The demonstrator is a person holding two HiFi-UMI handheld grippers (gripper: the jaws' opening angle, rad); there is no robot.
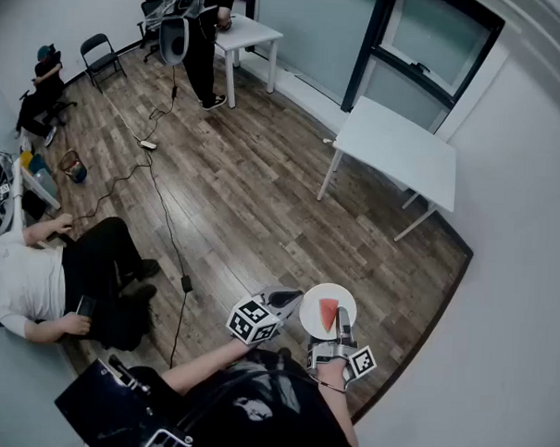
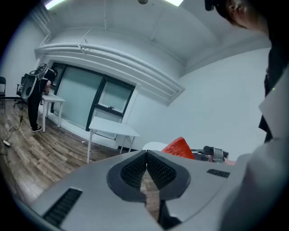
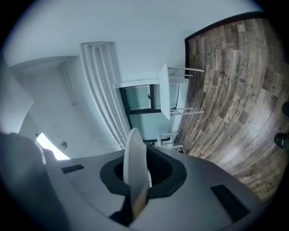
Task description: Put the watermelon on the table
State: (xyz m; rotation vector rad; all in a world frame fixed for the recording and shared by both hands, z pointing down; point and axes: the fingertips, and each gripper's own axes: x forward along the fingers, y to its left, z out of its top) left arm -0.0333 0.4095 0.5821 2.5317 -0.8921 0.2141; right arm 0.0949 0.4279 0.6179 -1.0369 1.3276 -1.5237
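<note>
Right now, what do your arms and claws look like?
The left claw and right claw are grey moulded shells with black pads and slotted vents. Each carries a white cube with black square markers. The person wears a black top; the forearms are bare.

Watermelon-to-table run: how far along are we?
Done: right gripper clamps the plate by its rim, watermelon slice on it. In hand: plate held over the wood floor, away from the white table. Left: reach that table and set it down. Left gripper shut, empty.
</note>
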